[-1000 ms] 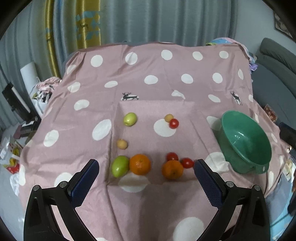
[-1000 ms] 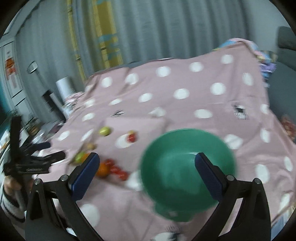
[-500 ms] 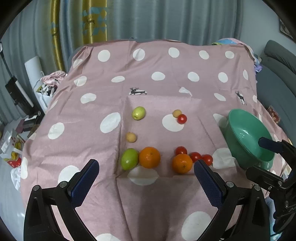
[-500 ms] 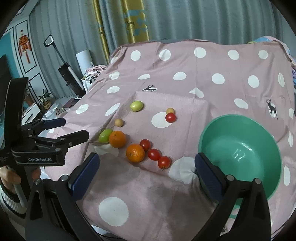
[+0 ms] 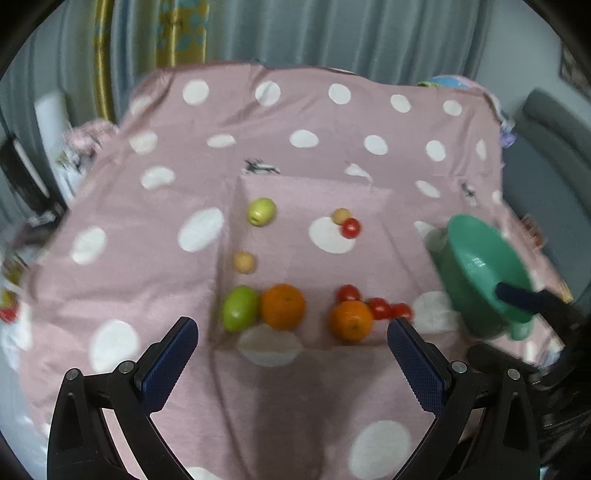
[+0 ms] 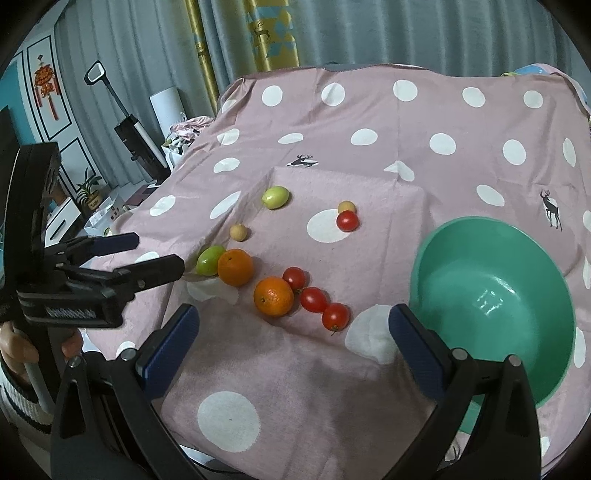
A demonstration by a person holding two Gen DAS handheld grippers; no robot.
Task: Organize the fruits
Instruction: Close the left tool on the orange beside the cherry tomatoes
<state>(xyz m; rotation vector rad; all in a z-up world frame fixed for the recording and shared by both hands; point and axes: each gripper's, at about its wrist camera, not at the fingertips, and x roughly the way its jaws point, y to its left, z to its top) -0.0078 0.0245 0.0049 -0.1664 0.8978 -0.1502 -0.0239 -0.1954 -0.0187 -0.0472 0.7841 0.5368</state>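
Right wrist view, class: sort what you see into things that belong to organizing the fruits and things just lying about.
Belongs to the job:
oranges
green fruits
cherry tomatoes
small tan fruits
green bowl
left gripper
right gripper

Just lying about:
polka-dot cloth
curtains
potted plant
red wall ornament

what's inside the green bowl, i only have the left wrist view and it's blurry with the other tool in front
observer: Nothing. The right wrist view looks straight into the green bowl and it holds no fruit.
operator: how many cherry tomatoes by the near orange
observer: Three cherry tomatoes, in a curved line running from the near orange toward the bowl.
operator: where's my left tool from outside
observer: The left tool is open, its tips just short of the green fruit, not touching it.
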